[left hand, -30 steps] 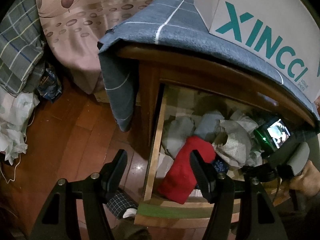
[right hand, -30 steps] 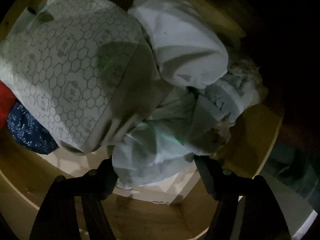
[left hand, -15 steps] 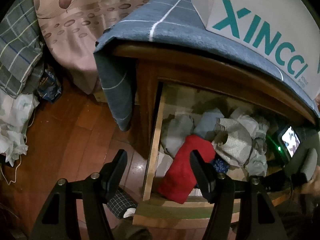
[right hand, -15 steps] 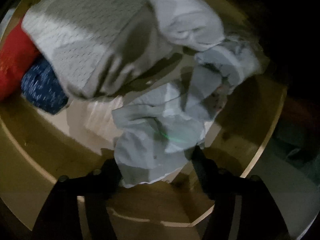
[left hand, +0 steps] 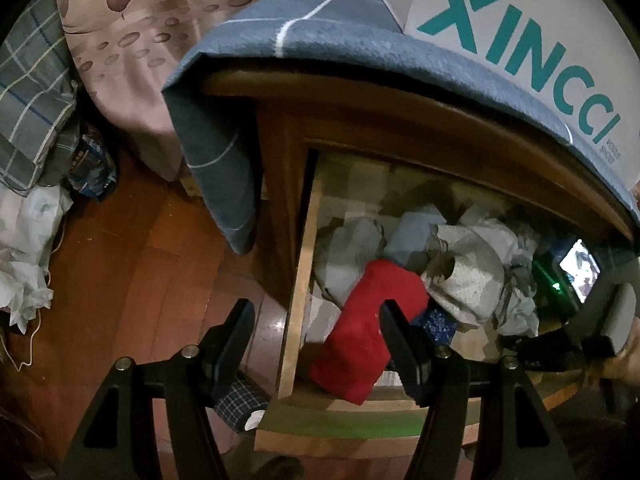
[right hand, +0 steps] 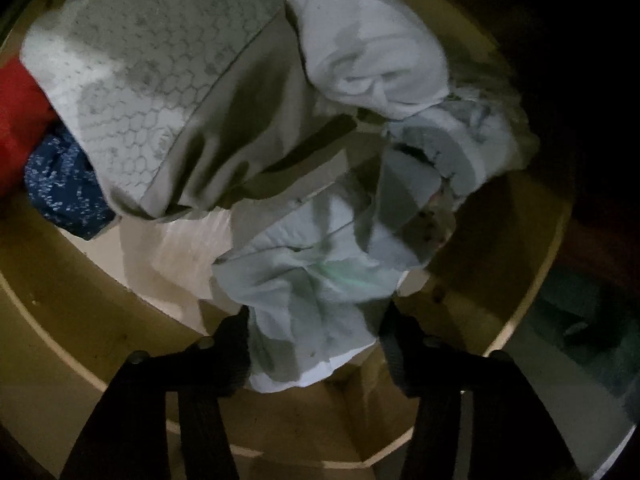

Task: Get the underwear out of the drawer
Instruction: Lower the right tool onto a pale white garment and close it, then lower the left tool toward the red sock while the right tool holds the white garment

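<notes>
red underwear [left hand: 368,320] | navy speckled underwear [right hand: 64,184] | grey honeycomb-print underwear [right hand: 152,92] | blue windowpane-check cloth [left hand: 304,40]

Open wooden drawer [left hand: 298,280] sticks out of brown wooden cabinet [left hand: 360,120]. Blue checked cloth [left hand: 312,36] on cabinet top, hanging over its left corner. White cardboard box with teal lettering [left hand: 520,20] on the cloth, right. In drawer: red folded garment [left hand: 368,328] front left, dark blue speckled garment [left hand: 436,322] just right of it, grey honeycomb-print underwear [left hand: 468,276] behind that. Pale light-blue crumpled underwear [right hand: 316,304] front right, between right gripper [right hand: 316,348] fingers [right hand: 234,352]. Left gripper [left hand: 316,336] before drawer's left wall, over wooden floor [left hand: 132,264].
</notes>
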